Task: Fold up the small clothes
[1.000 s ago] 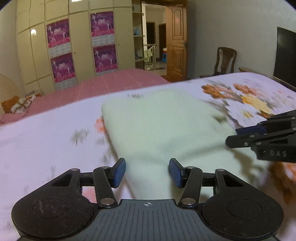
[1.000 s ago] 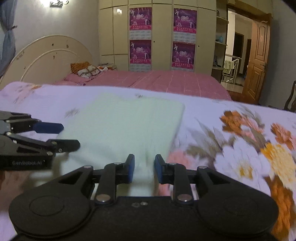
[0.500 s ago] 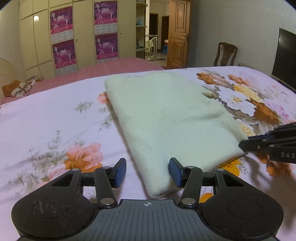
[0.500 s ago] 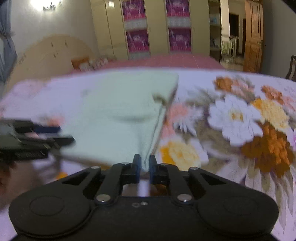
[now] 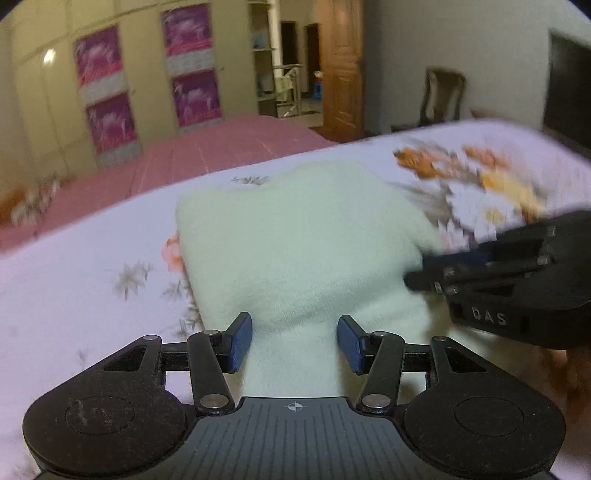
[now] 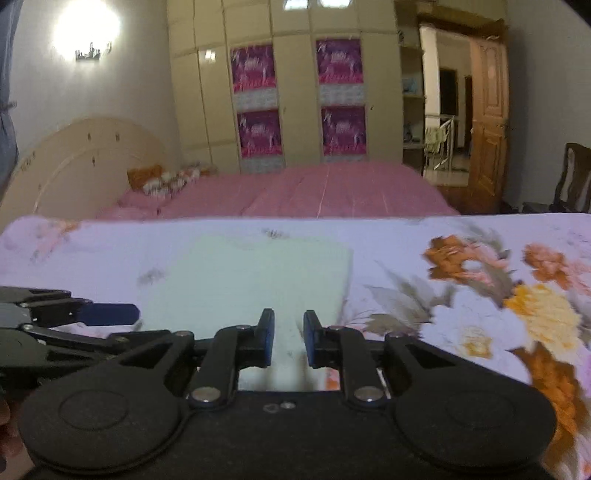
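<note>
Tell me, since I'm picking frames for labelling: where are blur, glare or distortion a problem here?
Left wrist view: motion blur smears the floral bedsheet and the right tongs; the pale green folded garment looks soft. Right wrist view: a wall lamp flares white, the sheet's flowers at right blur, and the fisheye bends the cream wardrobe.

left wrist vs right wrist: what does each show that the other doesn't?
Left wrist only: a dark screen at the right edge, and the right hand-held gripper seen from the side at the pale green garment's edge.
Right wrist only: a wall lamp, a cream headboard, and the left hand-held gripper from the side.
Both: garment on floral sheet, wardrobe posters, wooden door.
</note>
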The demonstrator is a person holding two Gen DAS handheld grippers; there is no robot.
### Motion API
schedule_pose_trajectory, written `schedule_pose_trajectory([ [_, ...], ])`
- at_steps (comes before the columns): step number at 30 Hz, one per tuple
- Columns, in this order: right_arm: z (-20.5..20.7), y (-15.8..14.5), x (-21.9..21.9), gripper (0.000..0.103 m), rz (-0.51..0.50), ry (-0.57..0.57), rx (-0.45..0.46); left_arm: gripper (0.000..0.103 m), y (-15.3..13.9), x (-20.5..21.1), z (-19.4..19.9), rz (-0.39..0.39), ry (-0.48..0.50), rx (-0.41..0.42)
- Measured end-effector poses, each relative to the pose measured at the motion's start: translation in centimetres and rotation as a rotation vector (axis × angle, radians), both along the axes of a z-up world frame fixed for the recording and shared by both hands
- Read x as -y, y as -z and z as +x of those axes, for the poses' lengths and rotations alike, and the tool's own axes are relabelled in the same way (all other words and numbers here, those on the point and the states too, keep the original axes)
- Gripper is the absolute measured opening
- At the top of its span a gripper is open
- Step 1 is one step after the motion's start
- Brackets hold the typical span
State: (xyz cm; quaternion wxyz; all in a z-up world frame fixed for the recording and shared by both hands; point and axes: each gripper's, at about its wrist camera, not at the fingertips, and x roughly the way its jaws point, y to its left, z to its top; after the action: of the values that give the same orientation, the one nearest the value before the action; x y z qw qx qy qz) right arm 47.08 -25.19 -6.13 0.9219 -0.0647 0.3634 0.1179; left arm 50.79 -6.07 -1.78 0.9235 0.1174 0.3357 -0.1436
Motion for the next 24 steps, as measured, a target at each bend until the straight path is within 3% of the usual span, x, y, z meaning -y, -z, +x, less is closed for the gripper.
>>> schedule_pose_trajectory([
  [1,-0.4,0.2,-0.1,0.018,-0.018,-0.013,0.037,0.052,0.0,0.1,-0.2,0.006,0.001,0.002],
  [5,-1.1,-0.2,0.1,0.021,0.001,0.000,0.038,0.053,-0.9,-0.7,-0.7,-0.031,-0.011,0.001],
  [6,-1.5,-0.6,0.2,0.031,0.015,0.004,0.048,0.061,-1.2,-0.9,-0.6,-0.032,-0.021,0.004],
  [7,-1.7,-1.0,0.4,0.038,0.032,0.009,0.068,0.079,-1.5,-1.3,-0.7,-0.024,-0.031,0.007],
  [8,-2.0,-1.3,0.4,0.053,0.042,0.014,0.085,0.082,-1.6,-1.7,-0.7,-0.015,-0.037,0.017],
  [9,-2.2,-1.5,0.7,0.057,0.060,0.021,0.093,0.083,-2.0,-2.0,-0.7,-0.006,-0.037,0.027],
  [13,-1.7,-2.2,2.6,0.057,0.203,0.069,0.061,0.083,-2.5,-3.6,-0.1,-0.024,-0.049,0.012],
  [15,-1.2,-2.1,3.8,0.057,0.278,0.093,0.040,0.083,-2.6,-4.5,0.4,-0.075,-0.060,-0.002],
  [19,0.1,-1.2,7.0,0.057,0.518,0.153,-0.046,0.082,-1.9,-7.7,2.1,-0.331,-0.093,-0.101],
  [24,1.2,0.5,10.8,0.057,0.708,0.219,-0.102,0.082,0.7,-11.8,4.3,-0.653,-0.158,-0.231],
])
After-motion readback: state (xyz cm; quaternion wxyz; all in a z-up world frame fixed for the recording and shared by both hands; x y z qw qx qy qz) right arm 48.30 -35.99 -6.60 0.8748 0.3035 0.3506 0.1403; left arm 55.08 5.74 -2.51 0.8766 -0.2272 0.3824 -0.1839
